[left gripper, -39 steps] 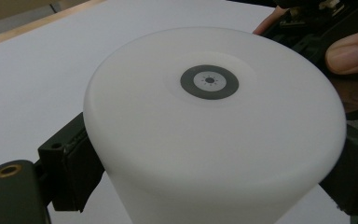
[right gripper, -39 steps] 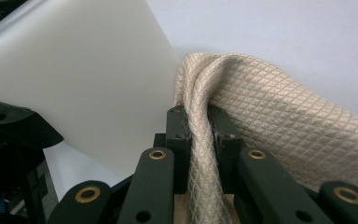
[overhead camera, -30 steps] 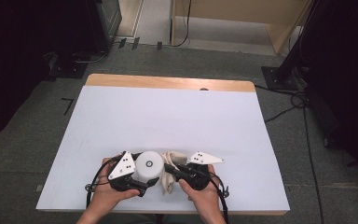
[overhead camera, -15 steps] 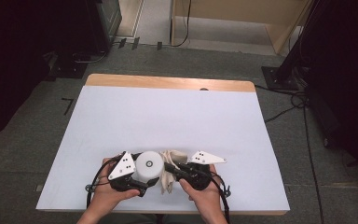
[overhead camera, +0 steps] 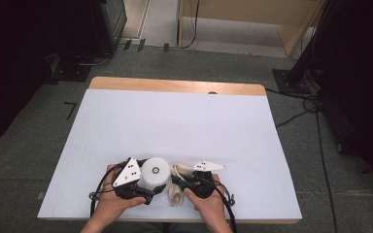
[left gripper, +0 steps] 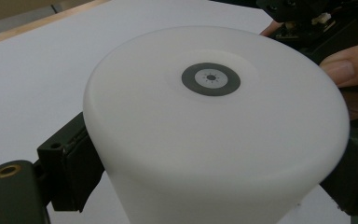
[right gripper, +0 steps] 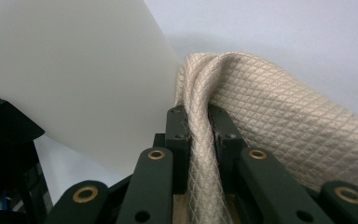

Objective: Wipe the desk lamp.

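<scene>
Left fingers (left gripper: pixel 205 182): spread wide, clamped on either side of the white cylinder (left gripper: pixel 214 126); one black pad against its left wall, the other against its right wall.
Cylinder: upright on the surface (overhead camera: pixel 175 121) near the front edge, flat top up, small grey ring at the top's centre; also in the high view (overhead camera: pixel 155 172), between the two grippers.
Right fingers (right gripper: pixel 200 135): pressed almost together, pinching a bunched fold of the cream quilted cloth (right gripper: pixel 279 116).
Cloth: gathered between the two pads, rising out of them and draping off to the right; just beside the cylinder's wall, contact hard to judge; seen from above (overhead camera: pixel 177 189) as a pale bundle on the surface to the right of the cylinder.
Left hand (overhead camera: pixel 114 194): low at the front edge, wrapped round the left gripper (overhead camera: pixel 148 187), gripper pointing toward the right.
Right hand (overhead camera: pixel 206 199): beside it at the front edge, gripping the right gripper (overhead camera: pixel 175 180), gripper pointing left toward the cylinder.
Hands: close together, cylinder and cloth between them.
</scene>
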The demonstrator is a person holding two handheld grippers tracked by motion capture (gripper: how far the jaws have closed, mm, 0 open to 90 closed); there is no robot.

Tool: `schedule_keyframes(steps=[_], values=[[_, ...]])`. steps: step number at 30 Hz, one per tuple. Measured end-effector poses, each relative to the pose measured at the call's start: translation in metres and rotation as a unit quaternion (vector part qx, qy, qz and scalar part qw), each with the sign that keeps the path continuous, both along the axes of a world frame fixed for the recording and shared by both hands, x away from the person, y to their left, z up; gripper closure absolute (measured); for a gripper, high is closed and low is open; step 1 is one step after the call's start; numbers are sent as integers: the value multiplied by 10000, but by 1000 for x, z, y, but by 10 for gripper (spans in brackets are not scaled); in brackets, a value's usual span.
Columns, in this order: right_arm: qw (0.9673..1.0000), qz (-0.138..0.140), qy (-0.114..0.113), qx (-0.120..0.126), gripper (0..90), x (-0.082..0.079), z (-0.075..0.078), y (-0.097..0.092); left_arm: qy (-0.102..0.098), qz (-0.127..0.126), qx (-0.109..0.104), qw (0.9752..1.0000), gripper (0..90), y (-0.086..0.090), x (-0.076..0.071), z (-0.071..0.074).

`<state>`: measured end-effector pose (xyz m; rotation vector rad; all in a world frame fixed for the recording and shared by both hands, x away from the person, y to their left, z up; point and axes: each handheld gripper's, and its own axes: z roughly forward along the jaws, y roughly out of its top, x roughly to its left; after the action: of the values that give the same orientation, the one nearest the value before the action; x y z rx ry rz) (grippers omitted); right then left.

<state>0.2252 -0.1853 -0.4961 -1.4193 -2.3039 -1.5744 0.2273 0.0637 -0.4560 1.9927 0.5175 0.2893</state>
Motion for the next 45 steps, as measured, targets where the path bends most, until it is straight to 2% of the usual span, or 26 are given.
schedule_keyframes(steps=[3,6,14,16,17,18,21,22,24,26,27,28,33,36,42,45], values=[[10000,-3,-30,-12,802,0,1,0,2,14,32,10000,77,0,0,0],[10000,14,-73,-1,800,1,2,-1,102,193,74,9997,0,-1,1,0],[9999,-43,-101,-62,790,2,2,-3,3,681,117,9976,0,-6,-13,9],[9999,-46,-113,-66,790,3,3,-4,10,934,152,9955,0,-9,-17,12],[9999,-47,-114,-64,790,3,3,-4,8,1099,217,9937,0,-12,-20,12],[9999,-51,-113,-63,790,3,3,-4,32,1324,310,9907,0,-15,-22,11],[9999,-46,-117,-76,791,3,3,-4,104,1755,441,9834,0,-25,-30,7],[9999,-45,-121,-84,791,3,3,-4,99,1836,461,9819,0,-28,-32,6],[9999,-48,-122,-87,790,3,2,-4,59,1946,465,9798,0,-32,-35,6],[9998,-54,-137,-100,790,3,2,-4,-6,1960,434,9796,0,-33,-36,6],[9998,-57,-142,-101,790,3,2,-4,-75,2003,386,9789,36,-32,-37,6],[9998,-61,-132,-98,789,3,2,-4,-69,1982,323,9796,78,-30,-36,6],[9998,-46,-140,-111,790,3,2,-3,-5,1816,318,9829,85,-26,-33,8],[9998,-46,-146,-112,790,3,2,-3,33,1645,339,9858,88,-22,-29,9],[9998,-45,-158,-115,790,3,3,-4,10,904,405,9951,89,-13,-18,10],[9997,-57,-192,-117,790,3,3,-5,-136,418,506,9978,89,-7,-14,13]])
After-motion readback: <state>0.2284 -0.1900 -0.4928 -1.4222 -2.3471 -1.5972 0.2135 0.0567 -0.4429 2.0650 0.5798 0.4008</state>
